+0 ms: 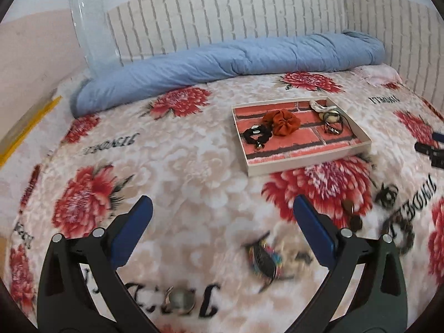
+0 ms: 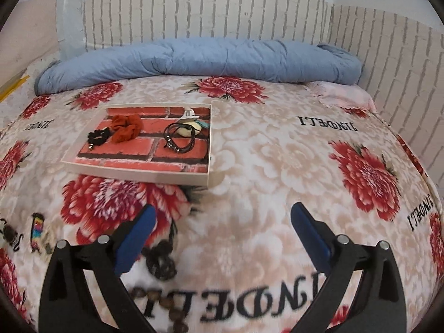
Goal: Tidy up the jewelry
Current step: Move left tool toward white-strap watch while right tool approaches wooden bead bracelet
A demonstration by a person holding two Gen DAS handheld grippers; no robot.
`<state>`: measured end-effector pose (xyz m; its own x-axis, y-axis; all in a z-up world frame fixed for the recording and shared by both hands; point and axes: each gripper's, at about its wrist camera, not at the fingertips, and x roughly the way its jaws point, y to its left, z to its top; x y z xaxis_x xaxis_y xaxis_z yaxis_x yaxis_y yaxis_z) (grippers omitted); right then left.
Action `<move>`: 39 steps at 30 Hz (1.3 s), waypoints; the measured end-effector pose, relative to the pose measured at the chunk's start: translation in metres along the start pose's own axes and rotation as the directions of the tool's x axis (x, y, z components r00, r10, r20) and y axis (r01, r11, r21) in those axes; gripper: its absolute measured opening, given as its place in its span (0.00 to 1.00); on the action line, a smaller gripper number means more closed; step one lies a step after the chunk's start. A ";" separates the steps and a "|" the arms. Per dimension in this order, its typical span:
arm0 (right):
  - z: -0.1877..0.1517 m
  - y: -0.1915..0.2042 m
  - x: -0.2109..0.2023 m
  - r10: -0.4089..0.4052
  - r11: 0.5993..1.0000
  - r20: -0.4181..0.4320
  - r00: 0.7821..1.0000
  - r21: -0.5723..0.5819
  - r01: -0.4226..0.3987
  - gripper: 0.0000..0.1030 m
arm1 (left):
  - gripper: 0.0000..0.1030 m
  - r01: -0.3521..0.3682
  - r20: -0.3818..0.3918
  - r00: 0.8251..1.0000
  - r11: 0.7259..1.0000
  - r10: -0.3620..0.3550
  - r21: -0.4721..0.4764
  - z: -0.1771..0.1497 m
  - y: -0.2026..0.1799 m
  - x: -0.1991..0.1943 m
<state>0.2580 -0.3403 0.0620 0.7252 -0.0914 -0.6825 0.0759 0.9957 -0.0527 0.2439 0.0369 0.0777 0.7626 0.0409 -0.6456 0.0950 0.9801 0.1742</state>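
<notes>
Both the left gripper point(image 1: 222, 208) and right gripper point(image 2: 222, 216) hang with jaws spread empty, free to fetch loose bracelets point(image 1: 263, 258) on the bed point(image 1: 194, 161) for the tray point(image 1: 308, 163).

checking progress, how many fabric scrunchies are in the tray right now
2: a rust-orange fabric scrunchie near the middle of the shallow brick-print tray, and a black lacy scrunchie touching its left side. The bracelet pile could hide more.

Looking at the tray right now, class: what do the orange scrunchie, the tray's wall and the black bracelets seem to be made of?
Orange scrunchie: soft matte fabric, judging by its gathered ruffles.
Tray wall: probably cardboard, plain cream and matte with thin straight edges; its floor carries a printed brick pattern.
Black bracelets: seemingly cord or leather strands with small shiny beads, possibly metal; too small to confirm.
</notes>
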 end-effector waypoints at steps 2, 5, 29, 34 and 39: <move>-0.009 0.002 -0.011 0.012 1.000 0.007 1.000 0.005 -0.012 0.93 | 0.95 -0.018 0.016 1.000 1.000 0.018 0.018 -0.011 -0.002 -0.016; -0.026 0.007 -0.025 0.005 1.000 0.015 1.000 -0.003 -0.005 0.93 | 0.95 0.006 0.022 1.000 1.000 -0.007 0.007 -0.026 0.001 -0.033; -0.083 0.012 -0.039 -0.077 0.996 0.093 0.993 -0.029 0.080 0.96 | 0.95 0.033 0.006 0.999 0.973 -0.032 -0.228 -0.085 0.081 -0.023; -0.090 0.012 -0.034 -0.058 0.998 0.084 0.995 -0.022 0.060 0.96 | 0.95 0.014 -0.026 0.999 0.974 -0.020 -0.226 -0.096 0.089 -0.010; -0.100 0.014 -0.019 -0.043 0.999 0.054 0.998 -0.016 0.044 0.96 | 0.95 0.019 -0.072 0.997 0.963 -0.040 -0.267 -0.108 0.103 0.010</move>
<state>0.1767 -0.3230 0.0019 0.7570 -0.1352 -0.6392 0.0968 0.9908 -0.0949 0.1918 0.1595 0.0089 0.7102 0.0156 -0.7038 -0.0648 0.9970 -0.0433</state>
